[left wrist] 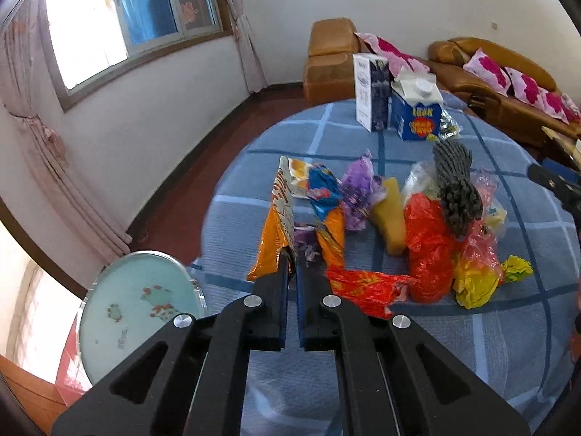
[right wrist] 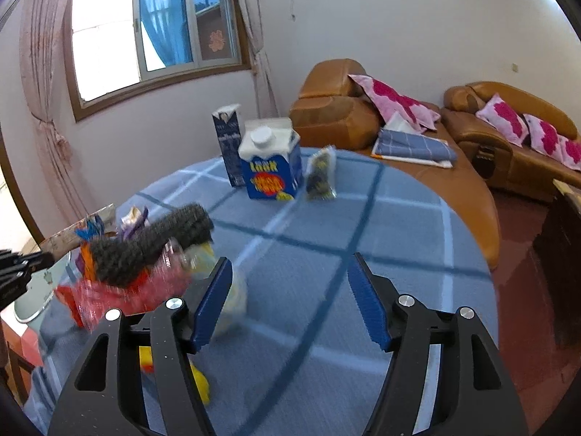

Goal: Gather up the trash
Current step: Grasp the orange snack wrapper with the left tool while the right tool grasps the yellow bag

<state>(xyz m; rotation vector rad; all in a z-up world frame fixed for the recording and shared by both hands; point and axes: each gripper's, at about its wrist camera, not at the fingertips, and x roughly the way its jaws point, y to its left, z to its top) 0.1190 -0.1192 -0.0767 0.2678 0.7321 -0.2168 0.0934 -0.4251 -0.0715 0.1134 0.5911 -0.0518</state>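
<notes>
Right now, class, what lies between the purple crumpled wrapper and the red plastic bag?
A yellow sponge-like block lies between purple wrapper and red bag, seen in the left wrist view.

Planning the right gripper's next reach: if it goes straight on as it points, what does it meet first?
Likely bare blue checked tablecloth; nothing sits between the open right gripper.

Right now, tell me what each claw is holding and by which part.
The left claw is shut on the orange snack wrapper, pinching its near bottom edge. The right claw is open and holds nothing.

Possibly "LANK" on blue carton
</notes>
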